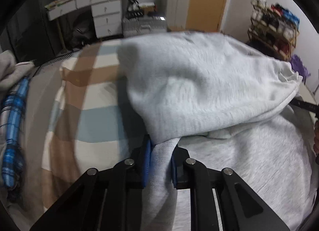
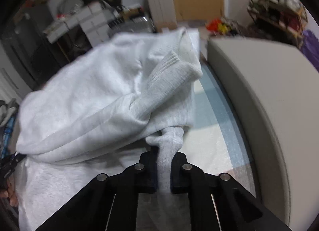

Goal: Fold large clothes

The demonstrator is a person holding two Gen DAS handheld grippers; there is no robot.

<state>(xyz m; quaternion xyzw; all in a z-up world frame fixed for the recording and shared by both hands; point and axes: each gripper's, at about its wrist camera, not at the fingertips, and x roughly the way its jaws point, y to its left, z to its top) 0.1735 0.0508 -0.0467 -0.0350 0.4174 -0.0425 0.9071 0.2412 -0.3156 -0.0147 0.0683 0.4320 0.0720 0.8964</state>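
Left wrist view shows the left gripper (image 1: 161, 152) pinching a bunched fold of the white knit garment (image 1: 209, 83) between its blue-padded fingers (image 1: 147, 163), with the fabric rising from the jaws and billowing over the rest of the garment, which lies on the bed (image 1: 95, 99) and its checked cover. In the right wrist view the right gripper (image 2: 163, 158) is likewise pressed together on a twisted rope of the same garment (image 2: 95, 95), near a ribbed hem or cuff that droops toward the bed's right edge, beside a pale padded block (image 2: 259, 83); what that block is I cannot tell.

The main risk, as I judge it, lies in the grips themselves. Each one holds a gathered wad rather than a clean edge, so the lifted part may land twisted or creased, and the fold line would come out crooked. The right-hand grip looks narrower, and thick knit could slide out of it under the garment's own weight if the lift goes on. Unequal pulling by the two hands would drag the lower layer across the cover and undo its flatness. A blue plaid cloth (image 1: 14, 123) lies along the bed's left edge, well apart, and seems out of the way.
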